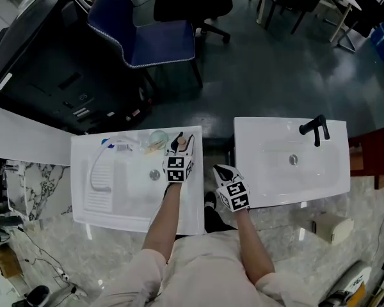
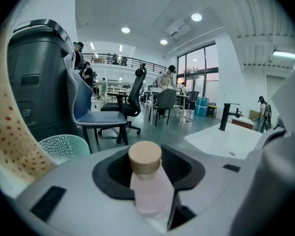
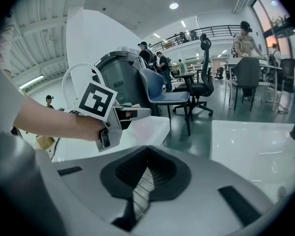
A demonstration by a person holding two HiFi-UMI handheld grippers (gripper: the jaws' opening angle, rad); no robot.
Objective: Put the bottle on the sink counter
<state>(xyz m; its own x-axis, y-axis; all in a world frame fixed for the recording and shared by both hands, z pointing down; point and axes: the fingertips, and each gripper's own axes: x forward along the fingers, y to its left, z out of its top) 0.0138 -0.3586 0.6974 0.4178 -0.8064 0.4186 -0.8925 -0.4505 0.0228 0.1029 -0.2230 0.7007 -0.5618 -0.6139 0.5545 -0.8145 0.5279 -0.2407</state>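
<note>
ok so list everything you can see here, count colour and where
bottle: one, pale pink, tan cap, at the left sink's back rim
cup: one, mint green, left of the bottle
left sink: one, white
right sink: one, white
faucet: one, black, back of the right sink
blue chair: one, beyond the left sink
office chair: one, black, further back
bin: one, dark grey, far left
left gripper: one, grey, jaws apart round the bottle
right gripper: one, grey, jaws together, empty, between the sinks
</note>
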